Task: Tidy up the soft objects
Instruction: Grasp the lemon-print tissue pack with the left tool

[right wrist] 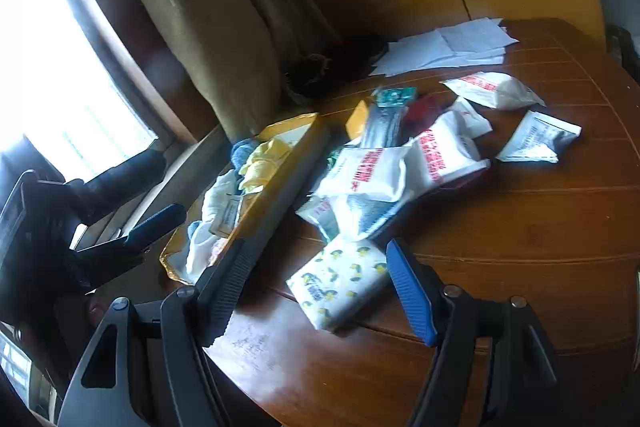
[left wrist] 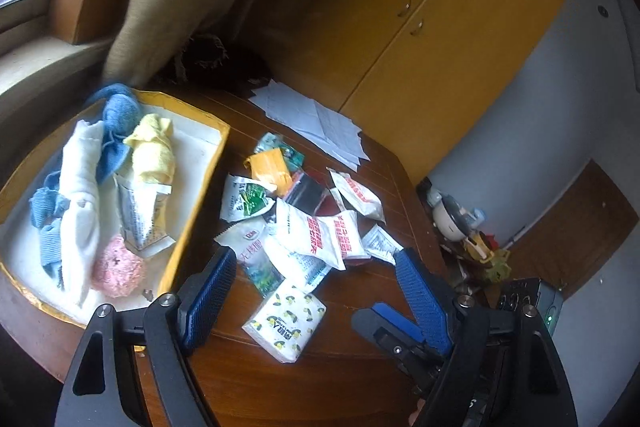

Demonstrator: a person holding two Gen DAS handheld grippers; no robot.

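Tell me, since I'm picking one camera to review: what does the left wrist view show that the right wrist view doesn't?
Only the left wrist view: the pink ball lying in the tray, the yellow cabinet's door handles, and small toys past the table's edge.

Only the right wrist view: the bright window.

Both: the yellow-rimmed tray of cloths, the lemon-print tissue pack, the heap of white packets, the loose papers, and open, empty tongs, left and right.
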